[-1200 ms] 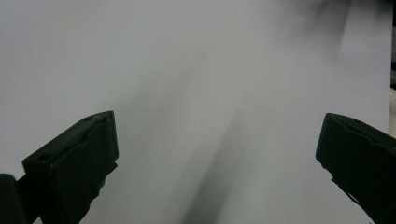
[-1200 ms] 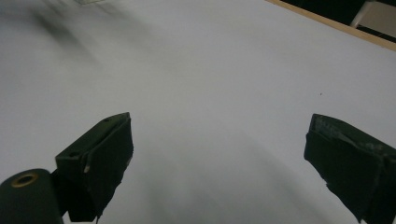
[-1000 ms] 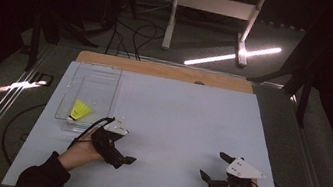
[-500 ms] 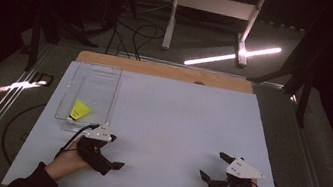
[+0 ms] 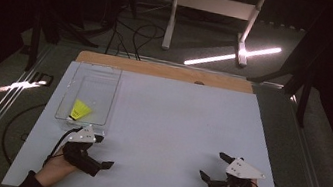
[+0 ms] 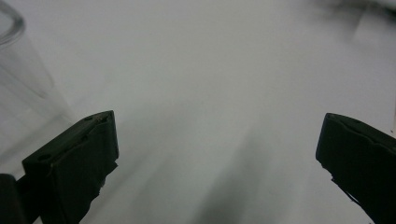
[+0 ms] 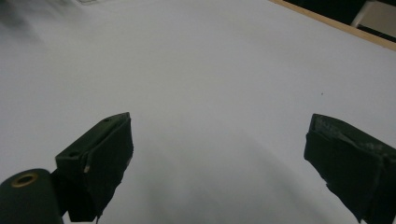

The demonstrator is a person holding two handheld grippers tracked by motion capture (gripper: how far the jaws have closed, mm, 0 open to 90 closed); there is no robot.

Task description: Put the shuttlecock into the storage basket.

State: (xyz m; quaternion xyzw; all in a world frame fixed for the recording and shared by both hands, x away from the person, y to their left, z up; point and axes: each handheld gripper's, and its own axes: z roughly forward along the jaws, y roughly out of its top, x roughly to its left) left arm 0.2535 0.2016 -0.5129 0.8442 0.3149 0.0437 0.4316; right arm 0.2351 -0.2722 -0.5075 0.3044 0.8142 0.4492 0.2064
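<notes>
**Resting both grippers on the white table, near the clear box**

Lying low at the near edge of the white table top (image 5: 175, 120), both hand-held grippers have nothing between their jaws. The left gripper (image 5: 102, 161) sits at the near left corner, just below the clear plastic rectangular box (image 5: 106, 76), and its jaws point to the right across the table. In the left gripper view its two black jaws stand wide apart, with only the bare white surface between them, and a curved clear wall of the box (image 6: 18, 70) appears at the upper left. The right gripper (image 5: 211, 167) sits at the near right corner, well apart from the left one, with its grey three-cornered plate on top. Its jaws are also wide apart, and the right gripper view shows bare white table between them and a brown wooden edge strip (image 7: 336, 23) far behind.

Inside the clear box lies a small yellow shuttlecock-shaped object (image 5: 81, 110), at the near end of the box, close to the left gripper but not touching it. The person's hands hold each gripper from the bottom edge.
</notes>
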